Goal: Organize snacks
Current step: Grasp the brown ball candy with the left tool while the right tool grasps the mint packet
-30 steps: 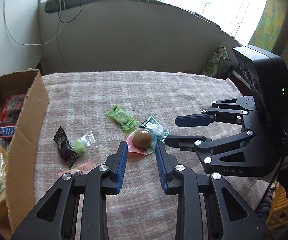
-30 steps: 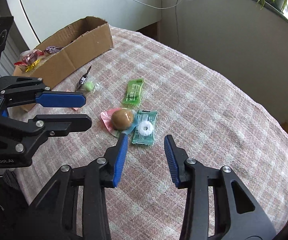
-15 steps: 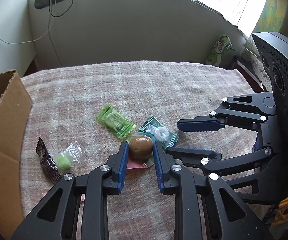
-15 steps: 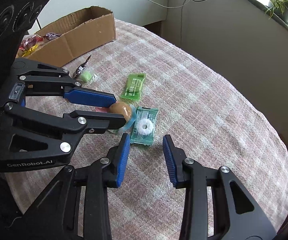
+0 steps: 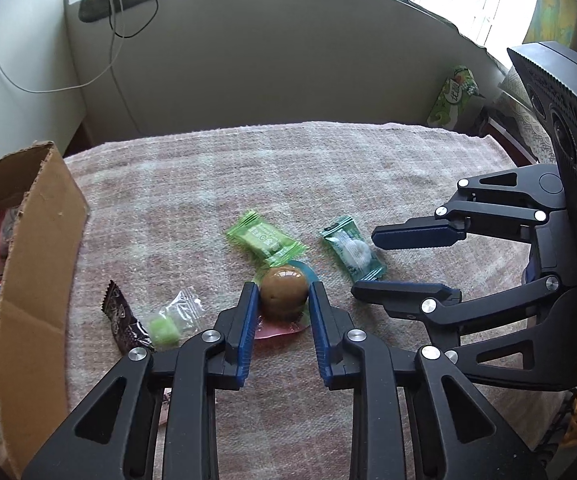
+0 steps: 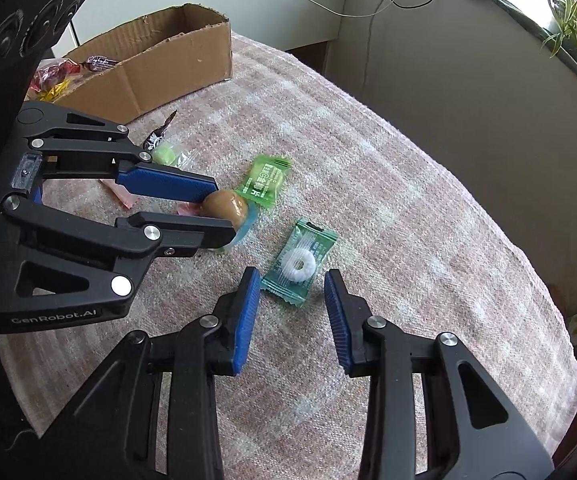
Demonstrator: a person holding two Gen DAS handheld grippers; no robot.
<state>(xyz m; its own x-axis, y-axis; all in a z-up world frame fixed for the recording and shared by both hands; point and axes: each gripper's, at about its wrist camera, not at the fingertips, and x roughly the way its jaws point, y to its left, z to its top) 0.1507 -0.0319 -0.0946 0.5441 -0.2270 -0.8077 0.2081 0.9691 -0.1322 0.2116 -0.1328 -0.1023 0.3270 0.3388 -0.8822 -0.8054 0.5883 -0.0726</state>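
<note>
My view: pink checked cloth [image 5: 192, 200] beneath a windowsill, cardboard box [image 6: 160, 64] nearby, my left gripper [image 5: 282, 300] clamped on the brown round candy [image 5: 283, 290], right gripper [image 6: 291, 284] unclenched (ring mint packet [image 6: 300, 266] between its tips, untouched).

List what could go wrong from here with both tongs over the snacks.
1. The left tongs pinch only the round brown candy; being round, it may slip out when lifted.
2. Its loose wrapper lies against the green candy and may drag it along.
3. The right tongs stand open around the mint, close to the left ones; the two may collide.
</note>
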